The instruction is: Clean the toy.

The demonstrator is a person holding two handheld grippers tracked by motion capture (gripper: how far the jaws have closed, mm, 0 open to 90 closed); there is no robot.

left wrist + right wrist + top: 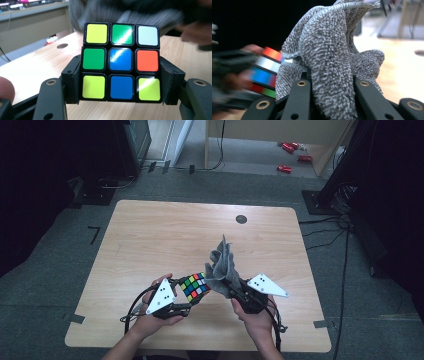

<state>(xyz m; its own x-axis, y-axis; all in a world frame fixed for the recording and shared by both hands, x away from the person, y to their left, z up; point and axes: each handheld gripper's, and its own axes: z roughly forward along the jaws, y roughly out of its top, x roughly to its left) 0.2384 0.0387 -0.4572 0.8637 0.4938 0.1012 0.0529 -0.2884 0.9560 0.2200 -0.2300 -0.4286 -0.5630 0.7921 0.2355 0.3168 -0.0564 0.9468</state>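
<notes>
The left tool [186, 296] is clamped on a multicoloured plastic puzzle cube [195, 287], its two black jaws pressing the cube's opposite sides above the light wooden tabletop [150, 240]. The right tool [235, 292] is clamped on a bunched grey terry cloth [221, 265], which stands up from its jaws and touches the cube's right side.

Left gripper [186, 296] jaws partly spread and gripping, right gripper [231, 289] jaws clamped
</notes>
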